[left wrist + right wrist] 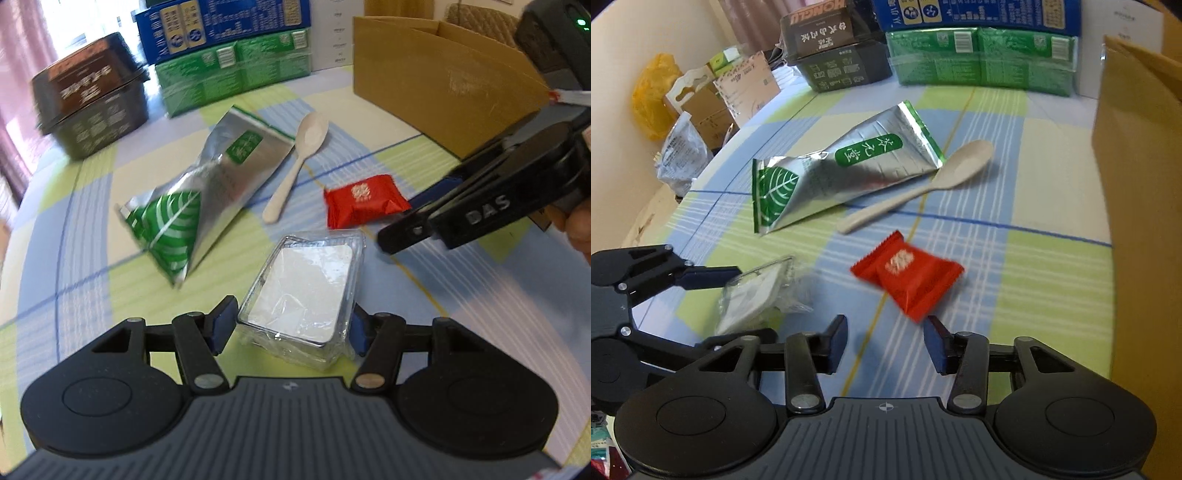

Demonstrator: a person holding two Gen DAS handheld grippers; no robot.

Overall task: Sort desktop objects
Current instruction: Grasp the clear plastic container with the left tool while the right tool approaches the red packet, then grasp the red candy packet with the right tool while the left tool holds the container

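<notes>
Left fingers (291, 325) clamping clear box (303, 295); right fingers (886, 343) apart beside red packet (908, 275).

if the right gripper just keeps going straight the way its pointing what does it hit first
Most likely the red snack packet: it lies on the checked tablecloth just ahead of the open right gripper, slightly right of centre. Beyond it comes the beige spoon. Depth is hard to judge in the fisheye view.

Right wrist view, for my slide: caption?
Open right claw nears red packet; left claw flanks clear box.
</notes>
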